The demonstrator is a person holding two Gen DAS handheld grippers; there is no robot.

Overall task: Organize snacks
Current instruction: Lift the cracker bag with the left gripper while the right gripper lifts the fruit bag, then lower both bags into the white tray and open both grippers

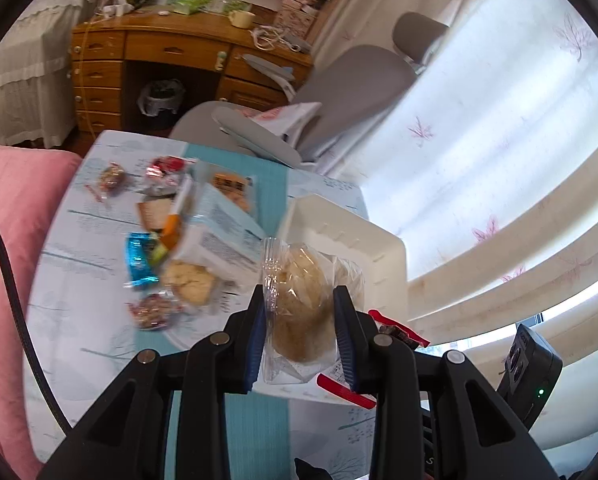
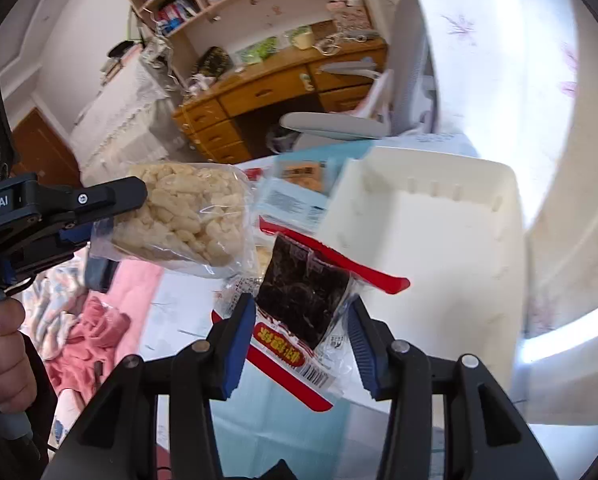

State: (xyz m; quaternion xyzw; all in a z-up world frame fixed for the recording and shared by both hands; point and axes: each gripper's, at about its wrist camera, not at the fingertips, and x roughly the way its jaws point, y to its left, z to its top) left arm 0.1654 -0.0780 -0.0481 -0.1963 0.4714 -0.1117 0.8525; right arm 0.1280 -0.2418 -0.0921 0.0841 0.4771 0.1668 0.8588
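A: State the condition of the left gripper (image 1: 301,320).

B: Its blue fingers (image 1: 255,344) are narrow and clamp a clear bag holding a puffed rice cake (image 1: 299,304). In the right wrist view the same gripper enters from the left with that bag lifted above the tabletop (image 1: 79,320), and a hand (image 2: 1,356) holds its handle.

A: State the condition of the right gripper (image 2: 301,330).

B: Its fingers stand moderately apart and grip a red-edged snack pack with dark contents (image 2: 303,292), held in the air just beside the white bin (image 2: 439,248).

A: Where are the other snacks?

B: They lie in a loose pile (image 1: 187,232) on the tabletop, left of the bin. The bin interior appears blurred; its contents cannot be determined.
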